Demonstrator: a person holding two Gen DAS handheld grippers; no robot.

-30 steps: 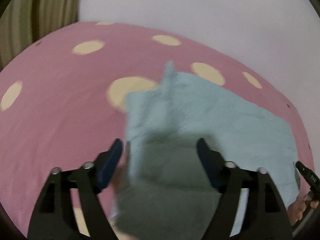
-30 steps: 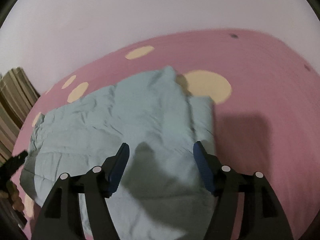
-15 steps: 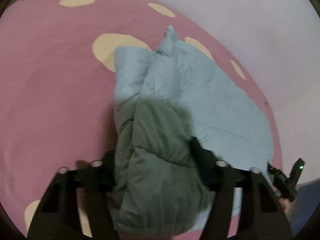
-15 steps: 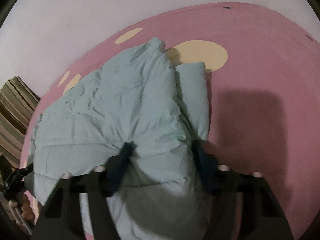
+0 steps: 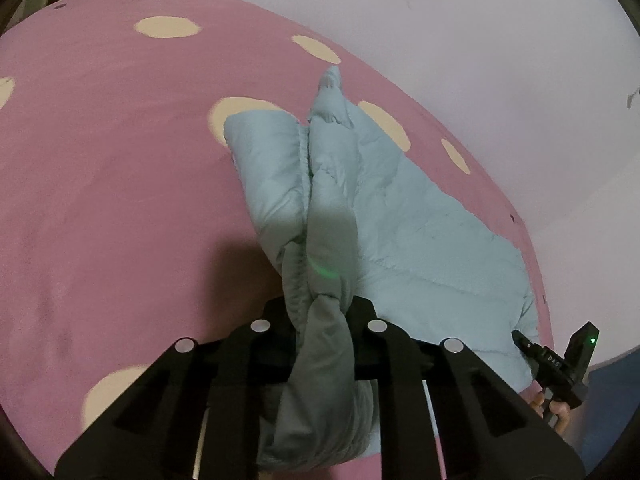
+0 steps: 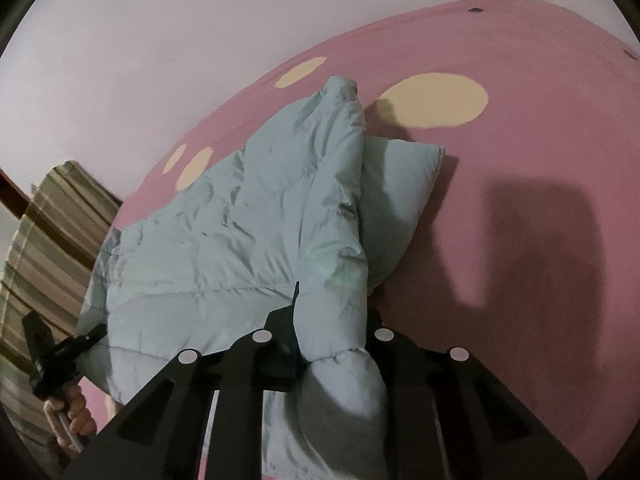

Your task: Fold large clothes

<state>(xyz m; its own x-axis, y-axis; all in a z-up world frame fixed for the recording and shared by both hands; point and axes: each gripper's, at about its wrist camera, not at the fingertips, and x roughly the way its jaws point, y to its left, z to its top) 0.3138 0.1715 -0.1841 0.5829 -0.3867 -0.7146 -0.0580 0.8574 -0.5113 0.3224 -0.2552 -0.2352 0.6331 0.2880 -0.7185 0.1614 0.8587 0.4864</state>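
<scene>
Here the pink spotted bed cover carries a pale blue padded jacket spread from near its middle toward the edge along the white wall, and the garment looks light, puffy and slick, so it is best taken by a bunched hem or edge. The left gripper and the right gripper are each closing on a thick gathered fold of it, pads already pressing the padding. Only the right view shows the striped fabric past the cover's edge; only the left shows the other tool's green light.
</scene>
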